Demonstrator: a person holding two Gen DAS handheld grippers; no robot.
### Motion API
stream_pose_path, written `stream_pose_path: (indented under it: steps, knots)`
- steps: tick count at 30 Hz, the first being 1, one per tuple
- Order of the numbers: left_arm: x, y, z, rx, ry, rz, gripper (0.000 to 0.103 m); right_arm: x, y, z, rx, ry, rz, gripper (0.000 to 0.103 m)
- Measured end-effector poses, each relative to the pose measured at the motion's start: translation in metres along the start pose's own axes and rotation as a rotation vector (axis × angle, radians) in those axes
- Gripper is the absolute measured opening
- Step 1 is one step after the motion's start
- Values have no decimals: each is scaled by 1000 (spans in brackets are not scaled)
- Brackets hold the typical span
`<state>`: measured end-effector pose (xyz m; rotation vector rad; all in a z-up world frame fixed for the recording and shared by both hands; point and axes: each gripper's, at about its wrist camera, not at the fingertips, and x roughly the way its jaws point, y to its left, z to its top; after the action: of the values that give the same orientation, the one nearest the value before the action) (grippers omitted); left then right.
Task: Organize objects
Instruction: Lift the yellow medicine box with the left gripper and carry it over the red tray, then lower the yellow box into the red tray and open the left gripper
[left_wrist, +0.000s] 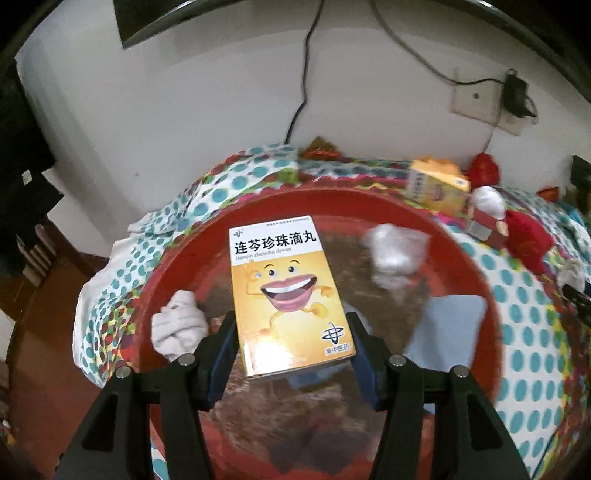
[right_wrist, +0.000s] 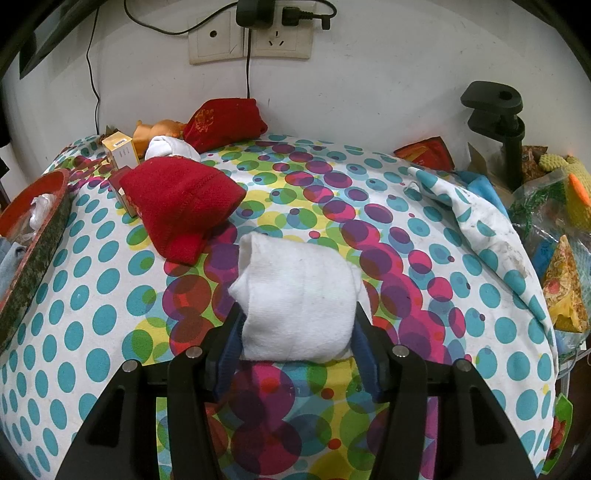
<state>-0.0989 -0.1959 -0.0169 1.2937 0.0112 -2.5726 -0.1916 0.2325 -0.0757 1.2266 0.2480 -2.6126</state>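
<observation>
Now left tool (left_wrist: 291, 345) grips one yellow box (left_wrist: 286, 291); right tool (right_wrist: 297, 345) grips one white sock roll (right_wrist: 299, 295).

A lived-in room of a home. The table (right_wrist: 332, 206) wears a dotted cloth (right_wrist: 436, 236) pushed against a plain white wall (right_wrist: 388, 92), where sockets (right_wrist: 251, 37) carry a plugged-in charger (right_wrist: 255, 13) and trailing cables (left_wrist: 301, 96). Household odds lie about: rolled socks (right_wrist: 299, 291), red knitwear (right_wrist: 181, 206), medicine boxes (left_wrist: 437, 184), a red basin (left_wrist: 476, 266), snack packets (right_wrist: 565, 284) and a knitted toy (right_wrist: 576, 192). Wooden flooring (left_wrist: 48, 288) shows below.
</observation>
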Motion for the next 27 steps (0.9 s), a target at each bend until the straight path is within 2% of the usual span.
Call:
stream_pose_path:
  steps: [8, 18, 27]
  knots:
    - [33, 32, 9, -69, 55, 23, 57, -2, 0, -2, -4, 1, -6, 53]
    - [57, 41, 6, -40, 94, 92, 57, 2, 9, 3, -5, 1, -7, 53]
    - [66, 42, 2, -26, 120, 101, 58, 4, 12, 5, -6, 2, -8, 54]
